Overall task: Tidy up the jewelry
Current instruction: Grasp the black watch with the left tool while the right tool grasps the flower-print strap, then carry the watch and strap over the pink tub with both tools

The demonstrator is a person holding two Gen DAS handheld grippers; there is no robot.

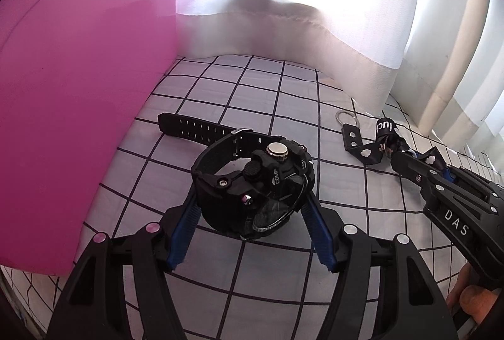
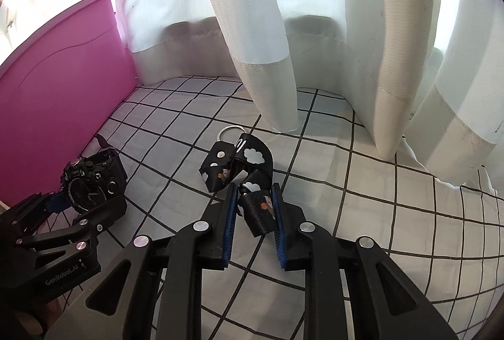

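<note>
In the left wrist view, a chunky black watch (image 1: pixel 252 182) is seen clamped between the blue pads of the left gripper (image 1: pixel 252 207), its case tipped on edge over the grid-patterned sheet (image 1: pixel 245 82) and one strap end trailing flat toward the pink bin (image 1: pixel 78 72) just beside it. At the right edge of this view, the right gripper (image 1: pixel 395 152) is shown from the side, its tips closed on a black cloud-printed strap (image 1: pixel 368 151) whose metal ring (image 1: pixel 346 118) lies on the sheet. A fingertip is glimpsed at the lower right corner. In the right wrist view, the strap (image 2: pixel 249 170) is seen head-on, and only here is it made clear that a folded length of it is pinched between the blue pads of the right gripper (image 2: pixel 253 198), with small animal prints visible on the fabric. The left gripper (image 2: pixel 53 204) and watch (image 2: pixel 91 182) are shown at the left, against the bin (image 2: pixel 63 82). White curtains (image 2: pixel 267 25) are seen hanging onto the sheet (image 2: pixel 378 198) behind.
</note>
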